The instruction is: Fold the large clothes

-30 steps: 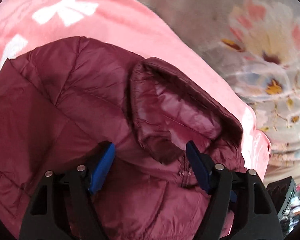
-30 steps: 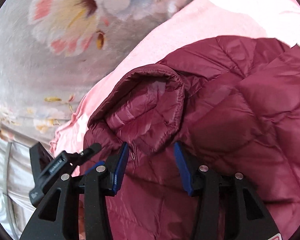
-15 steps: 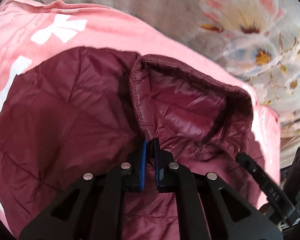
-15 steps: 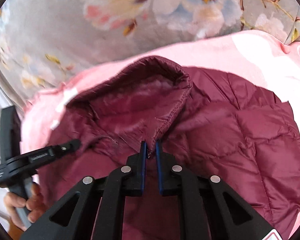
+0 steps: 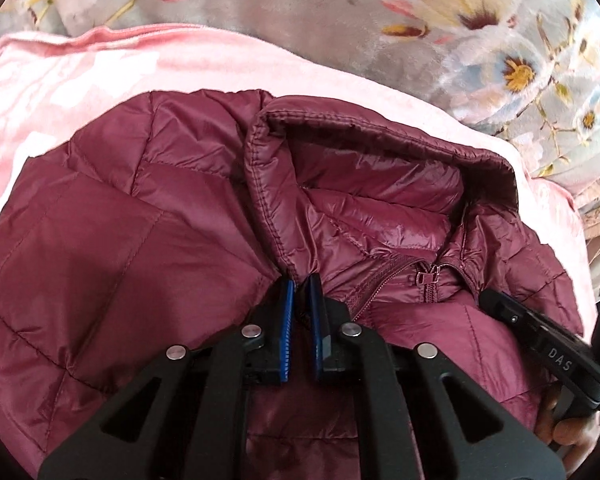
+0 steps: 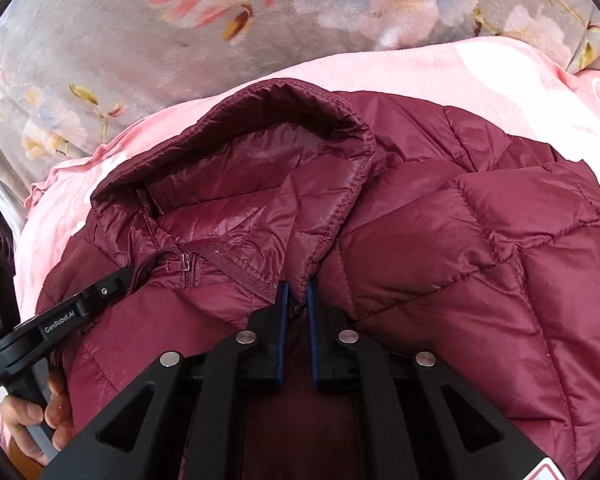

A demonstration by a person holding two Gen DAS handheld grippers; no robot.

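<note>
Left wrist view: a maroon quilted puffer jacket (image 5: 148, 248), glossy and stitched into padded panels, lies spread on a soft pink blanket (image 5: 80, 80) with pale printing. Beyond it lies a grey plush cover with a floral print (image 5: 500, 40). The left gripper (image 5: 299, 292) has its blue-padded jaws nearly together, pinching a fold of jacket fabric at the base of the hood (image 5: 380, 184), which stands open with a shiny lining. The zipper pull (image 5: 427, 278) sits at the collar. The right gripper (image 5: 540, 340) shows only as a black bar at the right edge, its tips hidden.

Right wrist view: the right gripper (image 6: 297, 294) is likewise closed to a narrow gap on a fold at the hood's (image 6: 260, 168) seam. The left gripper (image 6: 80, 312), lettered "GenRobot.AI", enters from the left, with fingers of the left hand (image 6: 40, 420) on its handle. The jacket's (image 6: 480, 264) lower part is cut off by the frame.
</note>
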